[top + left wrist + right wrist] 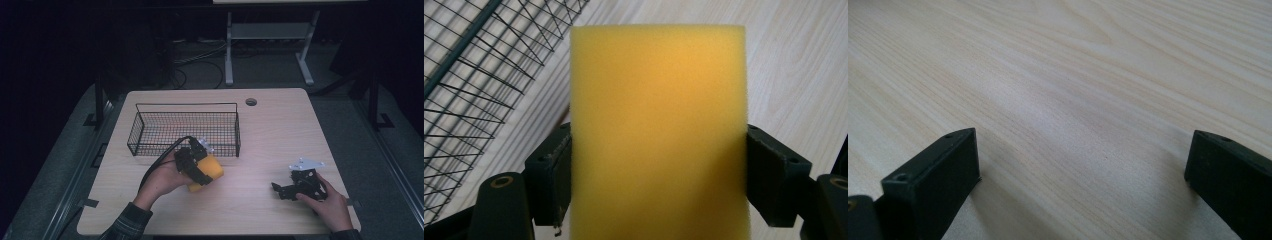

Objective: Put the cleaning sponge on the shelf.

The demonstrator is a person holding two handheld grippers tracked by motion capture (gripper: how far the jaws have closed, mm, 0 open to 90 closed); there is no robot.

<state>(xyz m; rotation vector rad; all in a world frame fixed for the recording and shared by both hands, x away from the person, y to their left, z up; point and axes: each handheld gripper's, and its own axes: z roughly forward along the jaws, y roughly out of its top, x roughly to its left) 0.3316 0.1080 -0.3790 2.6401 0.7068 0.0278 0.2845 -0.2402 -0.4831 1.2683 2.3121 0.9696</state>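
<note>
The left gripper [202, 170] is clamped on a yellow sponge [210, 172], which sits just in front of the near wall of the black wire basket [185, 106] on the wooden table [280, 130]. In the left gripper view the sponge [656, 135] stands upright between the two black jaws, its flat sides pressed by the pads [559, 175] on either side, and it rises well above them; the basket mesh [474, 75] shows to the left of it and bare table [794, 75] lies behind and to the right. From the high view the person's left hand [162, 182] wraps the gripper body from below, the cable loops back over the wrist, and the sponge's lower end is close to the tabletop, though whether it touches the wood I cannot tell. The right gripper [285, 190] rests low at the right side of the table, well apart from the sponge and the basket, held by the right hand [327, 202], with its grey plate on top. In the right gripper view its jaws stand wide apart with nothing between them, just pale wood grain [1073, 100] beneath
</note>
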